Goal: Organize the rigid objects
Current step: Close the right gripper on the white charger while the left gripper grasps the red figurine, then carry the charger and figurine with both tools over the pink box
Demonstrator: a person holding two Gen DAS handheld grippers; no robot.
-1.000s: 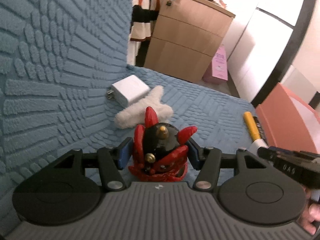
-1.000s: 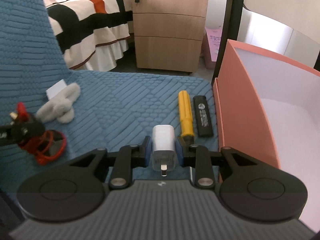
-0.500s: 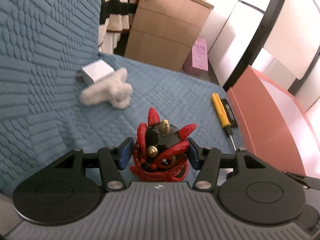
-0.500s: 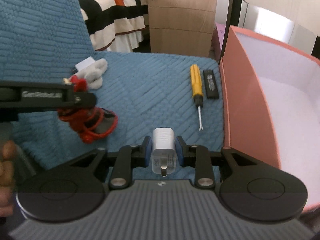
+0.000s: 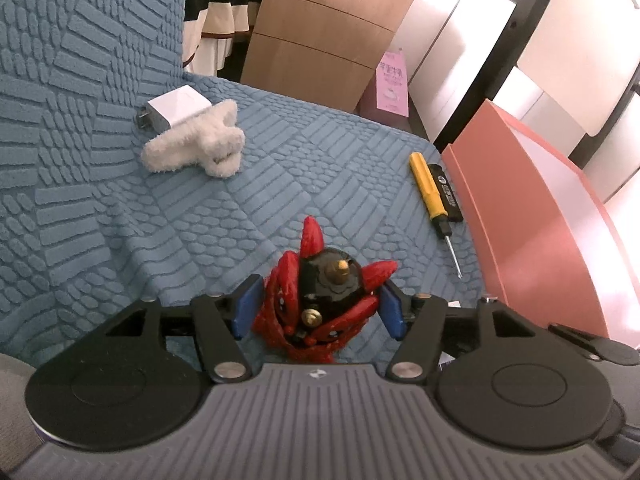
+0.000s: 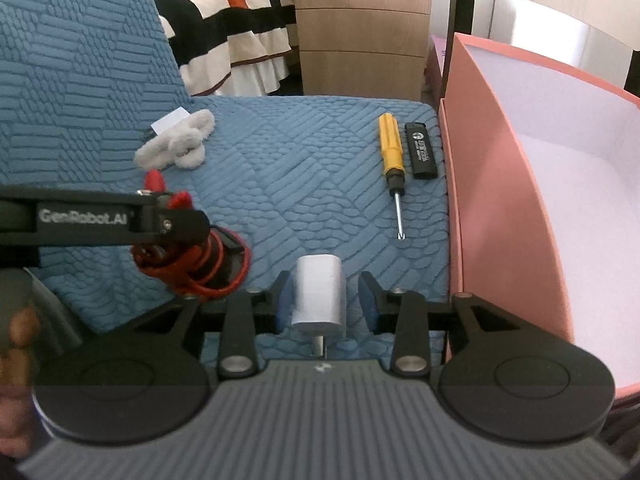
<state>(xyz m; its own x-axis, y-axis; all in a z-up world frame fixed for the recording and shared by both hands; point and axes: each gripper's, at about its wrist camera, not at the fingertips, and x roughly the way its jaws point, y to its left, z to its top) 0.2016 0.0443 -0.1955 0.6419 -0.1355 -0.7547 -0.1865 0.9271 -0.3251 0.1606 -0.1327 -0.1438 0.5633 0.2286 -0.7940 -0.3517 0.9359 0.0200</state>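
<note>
Left gripper (image 5: 318, 308) jaws grip a red toy (image 5: 324, 304); right gripper (image 6: 326, 306) jaws look spread around a white charger (image 6: 318, 294), perhaps releasing, both beside the pink box (image 6: 500, 208) for sorting.

bedroom at home | striped bedspread (image 6: 236, 20) | wooden drawer cabinet (image 6: 362, 28)

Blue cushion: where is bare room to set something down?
Widest bare patch: mid cushion, between the fluffy white toy and the yellow screwdriver. Inside the pink box, the visible floor is bare. Crowded: along the box wall, where screwdriver and black lighter lie adjacent; the near edge, with figurine and charger.
</note>
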